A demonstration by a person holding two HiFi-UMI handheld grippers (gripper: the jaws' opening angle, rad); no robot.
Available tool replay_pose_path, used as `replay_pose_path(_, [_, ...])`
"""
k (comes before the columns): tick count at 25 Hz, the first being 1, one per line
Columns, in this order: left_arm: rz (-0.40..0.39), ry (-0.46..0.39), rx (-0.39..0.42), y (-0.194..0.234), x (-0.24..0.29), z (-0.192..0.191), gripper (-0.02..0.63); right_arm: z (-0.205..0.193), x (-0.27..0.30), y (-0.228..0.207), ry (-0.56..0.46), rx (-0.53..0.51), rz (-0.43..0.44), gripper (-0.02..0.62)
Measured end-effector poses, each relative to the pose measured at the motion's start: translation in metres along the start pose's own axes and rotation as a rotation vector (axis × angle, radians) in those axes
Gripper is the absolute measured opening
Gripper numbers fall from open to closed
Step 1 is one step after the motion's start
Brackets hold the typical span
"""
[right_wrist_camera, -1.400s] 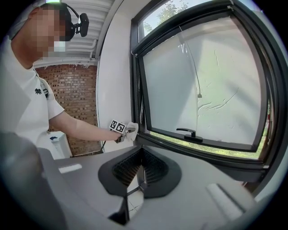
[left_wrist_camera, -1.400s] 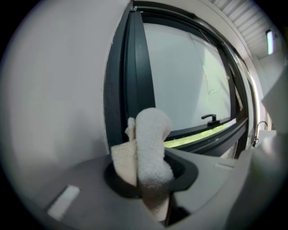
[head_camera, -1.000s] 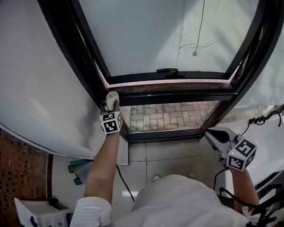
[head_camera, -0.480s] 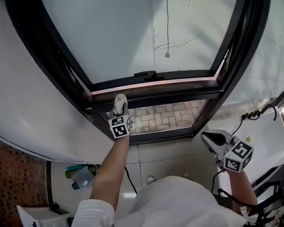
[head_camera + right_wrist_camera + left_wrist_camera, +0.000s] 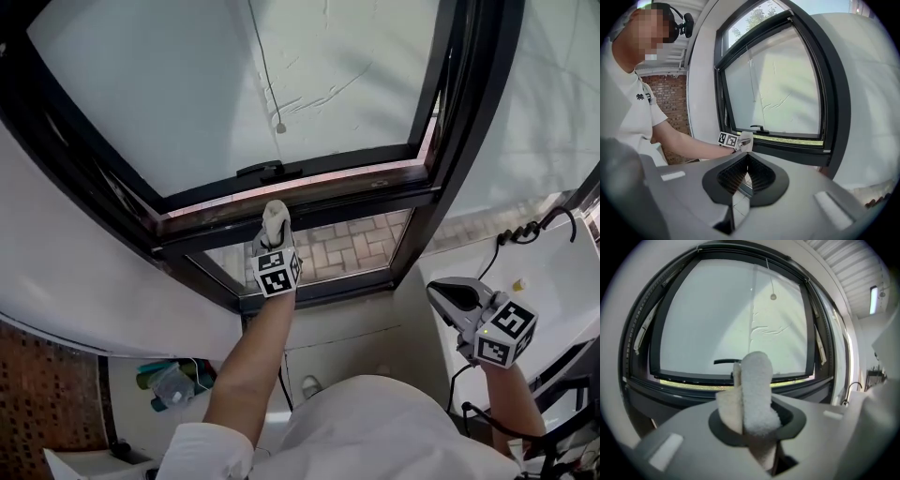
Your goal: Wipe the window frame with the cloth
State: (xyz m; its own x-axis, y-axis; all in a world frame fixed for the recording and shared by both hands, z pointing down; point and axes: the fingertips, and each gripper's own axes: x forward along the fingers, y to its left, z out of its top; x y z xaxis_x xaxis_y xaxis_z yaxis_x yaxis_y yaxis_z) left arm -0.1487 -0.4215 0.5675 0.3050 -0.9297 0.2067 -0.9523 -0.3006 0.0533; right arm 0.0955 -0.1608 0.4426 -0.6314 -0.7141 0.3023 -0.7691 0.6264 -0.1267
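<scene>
Our left gripper (image 5: 273, 246) clamps the white cloth (image 5: 275, 217), its tip on the window frame's bottom rail (image 5: 366, 199) — a bar running sideways, on towards our right — while the right gripper (image 5: 448, 292), jaws closed on nothing, hangs well apart below.

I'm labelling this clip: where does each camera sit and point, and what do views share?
Head view: on the person's head, facing down at the window frame; shows both forearms, left hand-held gripper, right hand-held gripper.
Left gripper view: rides the left one, facing the glass; jaws clamp the cloth.
Right gripper view: rides the right one, facing the window frame side-on; empty shut jaws, the person's arm.
Shared: all show the cloth.
</scene>
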Motion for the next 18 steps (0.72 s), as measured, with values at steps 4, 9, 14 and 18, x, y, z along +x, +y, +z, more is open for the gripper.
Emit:
replay_pose_path(4, [-0.022, -0.004, -0.003, -0.04, 0.014, 0.001, 0.104, -0.007, -0.022, -0.022, -0.006, 0.014, -0.021, 0.004])
replay_pose_path(9, [-0.05, -0.008, -0.014, -0.088, 0.03, 0.001, 0.104, -0.013, -0.048, -0.05, -0.013, 0.022, -0.044, 0.005])
replay_pose_path(14, [-0.092, -0.006, -0.017, -0.139, 0.046, 0.001, 0.104, -0.02, -0.068, -0.072, -0.015, 0.032, -0.058, 0.004])
replay_pose_path(18, [-0.126, -0.016, -0.013, -0.176, 0.059, 0.001, 0.104, -0.024, -0.085, -0.088, -0.014, 0.035, -0.075, 0.004])
